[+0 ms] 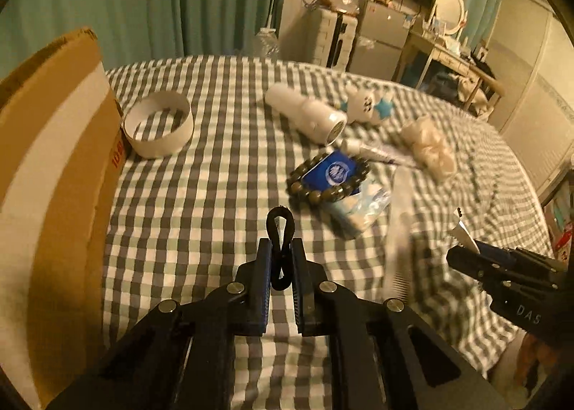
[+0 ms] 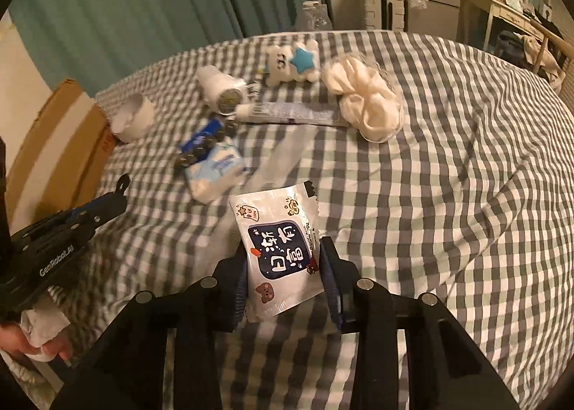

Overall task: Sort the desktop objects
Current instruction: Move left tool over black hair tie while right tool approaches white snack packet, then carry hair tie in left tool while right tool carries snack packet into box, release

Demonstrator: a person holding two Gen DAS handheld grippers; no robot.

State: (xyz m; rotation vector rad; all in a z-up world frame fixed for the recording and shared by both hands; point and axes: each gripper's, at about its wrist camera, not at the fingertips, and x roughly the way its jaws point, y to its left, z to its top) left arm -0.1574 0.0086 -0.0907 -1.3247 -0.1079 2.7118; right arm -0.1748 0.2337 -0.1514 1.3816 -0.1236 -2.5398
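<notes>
My left gripper [image 1: 281, 259] is shut on a black hair tie [image 1: 280, 227], whose loop sticks up past the fingertips above the checked cloth [image 1: 201, 187]. My right gripper [image 2: 283, 266] is shut on a white snack packet [image 2: 278, 241] with a dark blue label, held by its two sides. In the left wrist view the right gripper [image 1: 466, 252] shows at the right edge with a corner of the packet [image 1: 462, 230]. The left gripper [image 2: 114, 200] shows at the left of the right wrist view, with the hair tie's loop [image 2: 124, 183] at its tip.
A cardboard box [image 1: 61, 166] stands at the left, a white tape ring [image 1: 158, 124] beside it. On the cloth lie a bead bracelet [image 1: 328, 176] on a blue card, a tissue pack [image 1: 358, 209], a white charger [image 1: 308, 115], a plush toy [image 1: 366, 105], a tube [image 2: 290, 113], a cream scrunchie [image 2: 366, 101].
</notes>
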